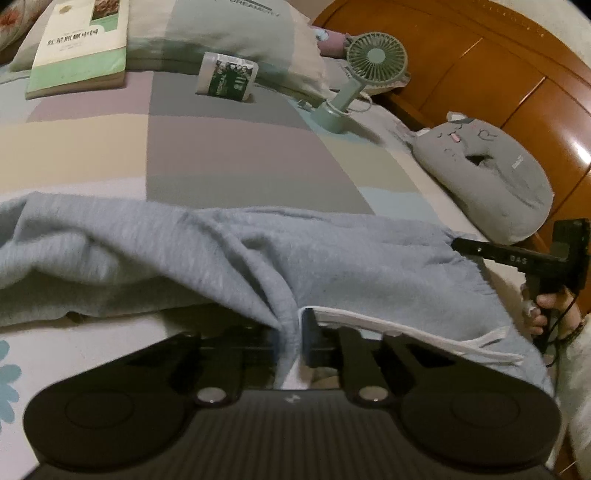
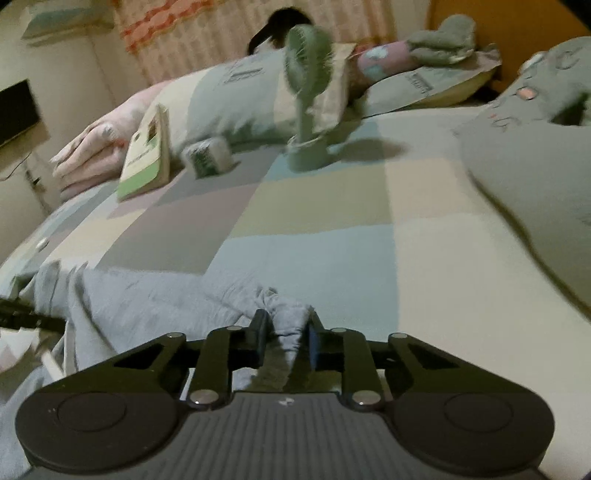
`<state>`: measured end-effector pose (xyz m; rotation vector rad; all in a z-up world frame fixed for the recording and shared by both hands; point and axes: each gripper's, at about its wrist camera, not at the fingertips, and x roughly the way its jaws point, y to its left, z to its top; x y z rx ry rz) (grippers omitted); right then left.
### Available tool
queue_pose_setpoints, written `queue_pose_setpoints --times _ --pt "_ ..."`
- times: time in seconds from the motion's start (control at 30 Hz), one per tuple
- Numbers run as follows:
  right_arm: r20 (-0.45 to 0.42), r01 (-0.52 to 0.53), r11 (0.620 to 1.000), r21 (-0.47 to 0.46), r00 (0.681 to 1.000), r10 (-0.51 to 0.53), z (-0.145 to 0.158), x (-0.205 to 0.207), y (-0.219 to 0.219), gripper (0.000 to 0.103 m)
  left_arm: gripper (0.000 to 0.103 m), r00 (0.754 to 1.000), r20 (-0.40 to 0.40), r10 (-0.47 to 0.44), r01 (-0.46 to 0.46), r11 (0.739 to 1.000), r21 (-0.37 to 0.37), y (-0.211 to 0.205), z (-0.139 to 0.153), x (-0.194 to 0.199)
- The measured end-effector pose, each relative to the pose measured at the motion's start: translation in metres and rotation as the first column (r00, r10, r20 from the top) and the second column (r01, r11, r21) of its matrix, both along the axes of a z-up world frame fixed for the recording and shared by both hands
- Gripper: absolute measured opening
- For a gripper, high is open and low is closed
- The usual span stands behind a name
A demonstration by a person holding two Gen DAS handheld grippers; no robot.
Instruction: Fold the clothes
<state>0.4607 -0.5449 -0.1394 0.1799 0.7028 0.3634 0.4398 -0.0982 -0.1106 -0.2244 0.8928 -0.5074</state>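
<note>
On the near edge of the bed [image 1: 229, 155]: grey-blue garment [image 1: 184, 251] spread crumpled across the patchwork cover. Left tongs [image 1: 291, 332] pinched shut on a fold at its white-trimmed hem; right tongs [image 2: 286, 332] clamped on a bunched corner at the garment's right end. Farther off: green fan [image 1: 373, 59] upright, book [image 1: 81, 48] against the pillow [image 1: 221, 29], grey cat cushion [image 1: 491, 177] at right.

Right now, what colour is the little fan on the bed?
Pale green fan, clearest in the left wrist view.
</note>
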Motion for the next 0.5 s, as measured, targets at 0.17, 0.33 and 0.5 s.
queue_pose_setpoints --times 0.17,0.33,0.5 --pt "0.014 0.085 0.996 -0.012 0.996 -0.085 0.008 0.007 -0.006 0.024 0.007 1.000 0.000 -0.021 0.020 0.998 -0.054 0.002 0.019 -0.003" --pt "-0.091 0.137 0.991 0.001 0.986 -0.136 -0.008 0.018 -0.008 0.030 0.014 0.989 -0.139 -0.049 0.052 0.998 0.019 0.003 -0.006 0.001" --pt "-0.110 0.146 0.988 0.056 0.984 -0.139 0.017 -0.012 -0.022 0.032 0.044 0.994 -0.047 -0.102 0.106 0.991 0.079 -0.001 0.014 -0.020"
